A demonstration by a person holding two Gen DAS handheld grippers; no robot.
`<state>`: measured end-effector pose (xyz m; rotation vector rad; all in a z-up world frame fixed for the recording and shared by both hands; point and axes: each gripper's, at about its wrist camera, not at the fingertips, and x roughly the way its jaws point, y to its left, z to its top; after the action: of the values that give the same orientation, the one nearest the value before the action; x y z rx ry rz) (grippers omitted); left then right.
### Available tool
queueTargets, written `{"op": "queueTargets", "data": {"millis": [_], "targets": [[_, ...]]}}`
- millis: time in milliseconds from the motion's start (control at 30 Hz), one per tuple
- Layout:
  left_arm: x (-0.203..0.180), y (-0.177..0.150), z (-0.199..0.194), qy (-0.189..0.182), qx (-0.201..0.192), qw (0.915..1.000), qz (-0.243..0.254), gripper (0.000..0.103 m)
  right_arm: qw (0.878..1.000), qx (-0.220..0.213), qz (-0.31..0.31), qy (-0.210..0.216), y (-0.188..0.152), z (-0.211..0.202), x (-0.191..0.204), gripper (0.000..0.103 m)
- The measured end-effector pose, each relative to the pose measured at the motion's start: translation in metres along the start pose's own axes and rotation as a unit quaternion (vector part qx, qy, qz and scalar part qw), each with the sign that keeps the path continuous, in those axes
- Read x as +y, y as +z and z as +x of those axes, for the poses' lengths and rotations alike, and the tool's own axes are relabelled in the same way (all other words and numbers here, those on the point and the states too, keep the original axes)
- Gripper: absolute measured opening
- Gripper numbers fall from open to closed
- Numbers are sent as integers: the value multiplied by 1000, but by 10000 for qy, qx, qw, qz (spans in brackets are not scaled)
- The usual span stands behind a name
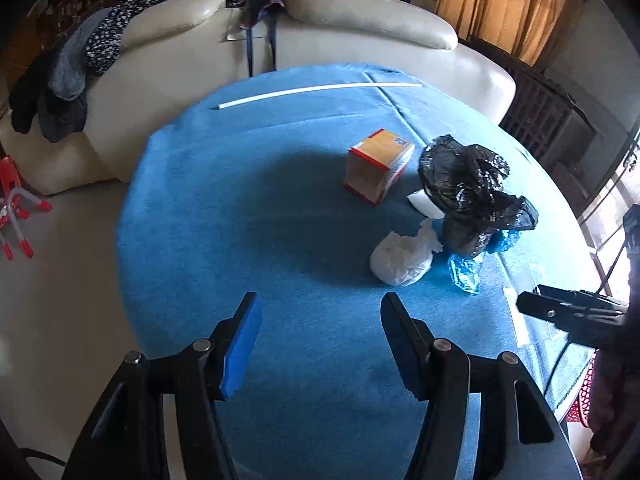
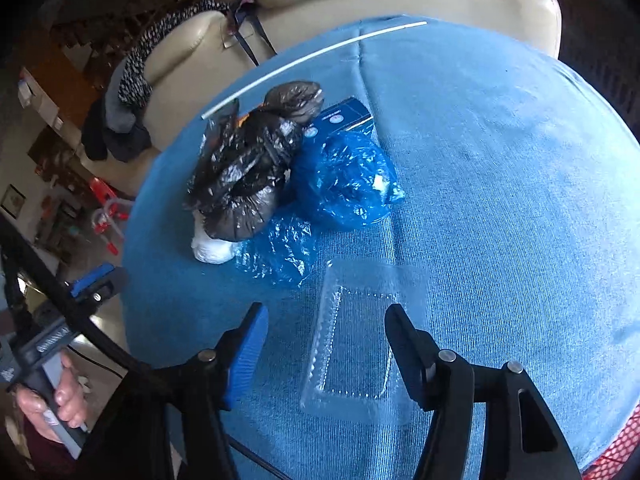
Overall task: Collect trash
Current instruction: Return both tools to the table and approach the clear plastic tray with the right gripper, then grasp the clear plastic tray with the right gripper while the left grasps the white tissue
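Observation:
On the blue tablecloth (image 1: 240, 208) stands a knotted black trash bag (image 1: 472, 196) (image 2: 244, 168). Beside it lie a crumpled white plastic bag (image 1: 404, 258) (image 2: 212, 250), crumpled blue plastic (image 1: 464, 274) (image 2: 344, 178) and an orange-and-red carton (image 1: 376, 166). A clear plastic clamshell tray (image 2: 356, 344) lies flat under my right gripper (image 2: 326, 308), whose jaws stand open above it without pressing it. My left gripper (image 1: 320, 300) hangs open over bare cloth, short of the white bag, with nothing between its fingers.
A long white stick (image 1: 320, 90) (image 2: 312, 56) lies near the table's far edge. A blue box (image 2: 344, 118) sits behind the bags. A cream sofa (image 1: 360, 28) draped with clothes (image 1: 80, 72) stands beyond. A red-legged stool (image 1: 12, 208) is on the floor at left.

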<state>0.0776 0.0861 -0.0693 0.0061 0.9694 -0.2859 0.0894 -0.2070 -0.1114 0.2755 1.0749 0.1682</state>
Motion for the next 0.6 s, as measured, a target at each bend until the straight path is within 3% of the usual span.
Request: {"op": "queueTargets", "data": {"millis": [67,267,600], "targets": [[0,2,2,-38,20,10000,10,63,9999,-35,-23,-151,0,0,2,64],[-3,10,10,-41,32,9998,179,63,9988,-261,406,124,-3,-24,-18,64],[-24,30,36,-547,117,9961,677,63,9980,110,578,229,-3,-12,-17,64]]}}
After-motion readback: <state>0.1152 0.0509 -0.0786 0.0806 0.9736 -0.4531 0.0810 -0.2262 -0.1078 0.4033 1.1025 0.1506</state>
